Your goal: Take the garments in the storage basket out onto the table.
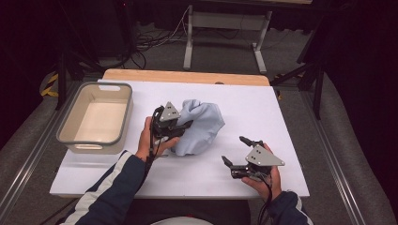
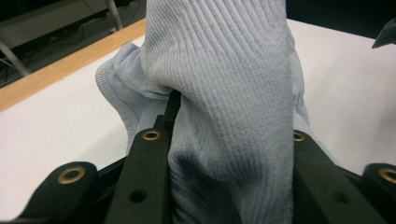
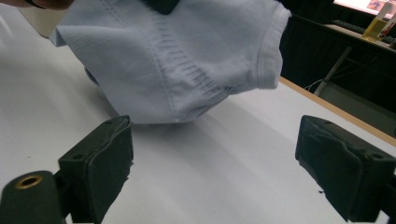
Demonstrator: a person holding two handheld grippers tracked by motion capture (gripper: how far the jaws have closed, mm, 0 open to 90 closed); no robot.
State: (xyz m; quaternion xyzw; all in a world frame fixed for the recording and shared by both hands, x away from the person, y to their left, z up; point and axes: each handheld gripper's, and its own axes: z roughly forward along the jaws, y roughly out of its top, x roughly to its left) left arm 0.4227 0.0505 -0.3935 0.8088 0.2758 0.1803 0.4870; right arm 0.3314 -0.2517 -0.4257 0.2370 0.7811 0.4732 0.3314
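The white table carries a grey basket at its left edge, and the basket holds nothing yet. The pale blue cloth is bunched near the table's middle, not yet in the basket. The left gripper has its jaws clamped on a thick fold of it. The right gripper waits near the front edge with jaws wide apart, apart from the cloth. I judge the work is at an early stage.

Garment: ribbed knit cloth, matt, seemingly soft.

Cloth top cut off, upper edge
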